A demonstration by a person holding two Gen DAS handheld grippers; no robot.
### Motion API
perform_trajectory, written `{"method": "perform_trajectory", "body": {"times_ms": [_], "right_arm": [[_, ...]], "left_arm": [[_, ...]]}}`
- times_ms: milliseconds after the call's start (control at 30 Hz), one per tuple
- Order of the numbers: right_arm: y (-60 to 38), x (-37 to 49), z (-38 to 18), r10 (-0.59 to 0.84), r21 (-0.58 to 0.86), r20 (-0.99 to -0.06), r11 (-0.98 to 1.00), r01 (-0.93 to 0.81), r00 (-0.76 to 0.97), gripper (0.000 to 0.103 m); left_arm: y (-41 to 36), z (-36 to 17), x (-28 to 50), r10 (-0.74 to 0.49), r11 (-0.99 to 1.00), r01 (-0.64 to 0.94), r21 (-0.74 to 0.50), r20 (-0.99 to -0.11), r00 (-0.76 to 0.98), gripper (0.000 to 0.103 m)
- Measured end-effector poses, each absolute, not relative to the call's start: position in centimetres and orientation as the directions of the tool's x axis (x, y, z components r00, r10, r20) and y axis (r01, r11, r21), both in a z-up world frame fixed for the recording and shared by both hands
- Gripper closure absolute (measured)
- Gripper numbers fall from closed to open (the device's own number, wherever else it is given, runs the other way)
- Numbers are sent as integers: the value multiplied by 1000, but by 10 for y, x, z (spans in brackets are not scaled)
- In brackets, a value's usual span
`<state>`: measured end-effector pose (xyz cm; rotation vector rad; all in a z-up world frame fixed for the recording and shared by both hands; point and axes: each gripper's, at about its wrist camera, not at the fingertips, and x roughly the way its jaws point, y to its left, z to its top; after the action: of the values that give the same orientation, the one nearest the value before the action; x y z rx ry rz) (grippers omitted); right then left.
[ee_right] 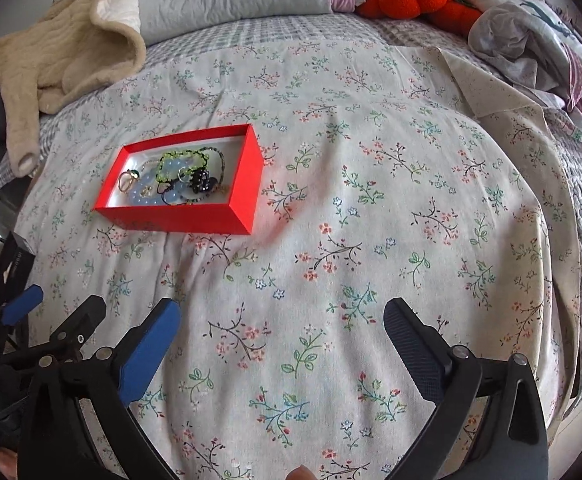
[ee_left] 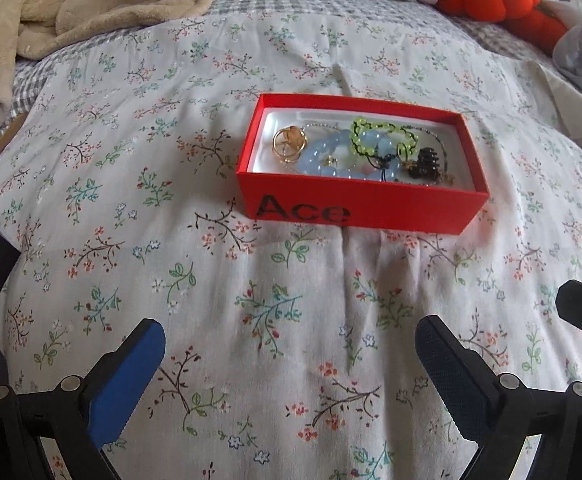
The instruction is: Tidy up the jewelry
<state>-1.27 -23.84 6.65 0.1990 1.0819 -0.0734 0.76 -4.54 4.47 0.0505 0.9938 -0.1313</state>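
Two grippers hover near, fingers spread wide, holding nothing: left gripper [ee_left: 289, 344], then right gripper [ee_right: 281, 326]. Farther off, the open red cardboard box [ee_left: 355, 208] of tangled jewelry [ee_left: 355, 152] rests on the floral bedsheet [ee_left: 211, 280], bare cloth all around its edges.

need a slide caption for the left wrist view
Open left gripper above a floral bedsheet, facing a red cardboard box of mixed jewelry.

Jewelry-filled red box [ee_left: 361, 208] beyond wide-apart, empty left gripper [ee_left: 291, 364] jaws
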Motion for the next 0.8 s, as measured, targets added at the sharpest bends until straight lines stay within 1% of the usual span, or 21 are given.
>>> {"method": "perform_trajectory", "body": {"times_ms": [133, 300, 800], "right_arm": [[-231, -17, 64, 22, 98, -888, 985, 142, 459, 0], [-223, -21, 59, 22, 87, -896, 988, 127, 443, 0], [-211, -24, 53, 10, 62, -906, 992, 109, 423, 0]], "left_arm": [[-40, 40, 1, -90, 990, 142, -16, -842, 532, 0], [-32, 38, -6, -57, 991, 136, 20, -838, 542, 0], [-25, 40, -11, -46, 992, 126, 30, -825, 563, 0]]}}
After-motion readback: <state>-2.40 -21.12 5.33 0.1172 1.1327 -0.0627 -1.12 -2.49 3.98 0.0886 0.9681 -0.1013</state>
